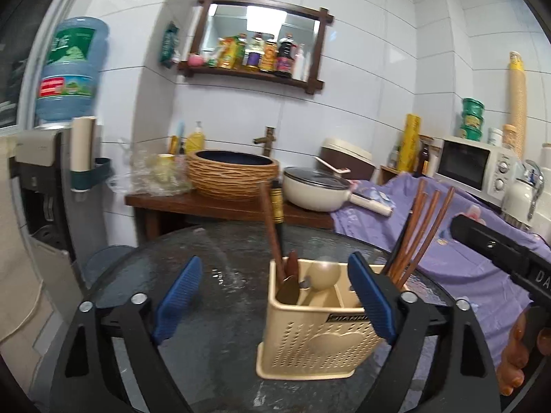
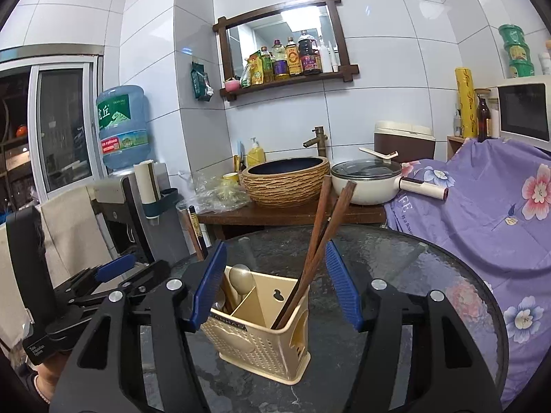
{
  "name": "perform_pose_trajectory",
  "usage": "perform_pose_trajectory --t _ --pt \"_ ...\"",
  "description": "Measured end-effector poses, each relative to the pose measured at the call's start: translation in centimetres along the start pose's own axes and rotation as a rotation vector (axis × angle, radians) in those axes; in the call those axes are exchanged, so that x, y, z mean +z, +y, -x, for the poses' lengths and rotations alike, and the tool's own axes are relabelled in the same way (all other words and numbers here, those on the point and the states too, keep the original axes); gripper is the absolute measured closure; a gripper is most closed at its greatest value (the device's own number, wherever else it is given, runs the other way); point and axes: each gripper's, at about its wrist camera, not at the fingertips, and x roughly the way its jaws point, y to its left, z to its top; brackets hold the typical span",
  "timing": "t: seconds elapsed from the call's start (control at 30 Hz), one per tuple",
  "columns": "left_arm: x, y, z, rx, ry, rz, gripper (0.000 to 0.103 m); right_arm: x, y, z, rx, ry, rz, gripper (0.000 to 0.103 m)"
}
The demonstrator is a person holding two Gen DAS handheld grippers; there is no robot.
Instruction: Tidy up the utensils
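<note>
**Two sets of tongs, both let go, caddy looks sorted**

Two tongs are in play and neither has anything in its grip right now. Left tongs (image 1: 273, 304) are spread wide, blue pads clear of everything; the right-hand pad just overlaps the beige utensil holder (image 1: 316, 340) in the left wrist view, but I can't tell if it actually touches. Right tongs (image 2: 277, 285) are open too, with the chopsticks (image 2: 316, 237) standing up between the pads and not pinched as far as I can see.

The holder sits on the round glass desk (image 1: 224, 258), upright, divided into compartments. Chopsticks lean in one end compartment, fanned out and tilted because they're tall and only the rim props them up. A pale spoon (image 1: 322, 272) and a few darker wooden-handled pieces (image 1: 272, 227) are in the other end. Middle slot looks empty.

My guess is the sorting is pretty much done: like goes with like, long sticks apart from the spoons. No loose utensils show on the desk. Only risk I'd flag is bumping those leaning chopsticks when the right tongs back out.
</note>
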Motion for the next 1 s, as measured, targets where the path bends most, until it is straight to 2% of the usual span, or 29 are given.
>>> perform_pose_trajectory --t 0.07,0.13,0.27,0.47,0.63,0.73,0.8,0.83,1.0 --pt "-0.6 0.5 1.0 0.013 0.015 0.015 0.009 -0.8 0.0 1.2 -0.012 -0.007 -0.005 0.020" --pt "-1.5 1.0 2.0 0.033 0.045 0.038 0.007 -1.8 0.0 2.3 -0.014 0.006 -0.010 0.019" --pt "-4.1 1.8 4.2 0.013 0.088 0.065 0.007 -4.7 0.2 5.1 -0.001 0.031 -0.039 0.009" --pt "-8.4 1.9 8.1 0.040 0.124 0.047 0.007 -10.3 1.6 9.0 -0.010 0.071 -0.048 0.006" --pt "-11.5 1.4 11.4 0.081 0.154 0.015 0.007 -14.7 4.1 12.0 -0.029 0.104 0.015 0.006" --pt "-13.1 0.5 13.6 0.106 0.166 -0.034 0.007 -16.5 5.7 14.6 -0.070 0.074 0.065 0.006" --pt "-13.6 0.2 15.4 0.139 0.137 -0.048 0.007 -16.9 6.3 17.5 -0.062 -0.003 0.060 0.006" --pt "-13.7 0.0 16.9 0.144 0.099 -0.050 0.007 -17.0 6.7 18.9 -0.057 -0.033 0.069 0.006" --pt "-12.5 -0.9 23.0 0.115 -0.018 -0.060 0.006 -16.7 8.6 24.1 -0.041 -0.104 0.094 0.006"
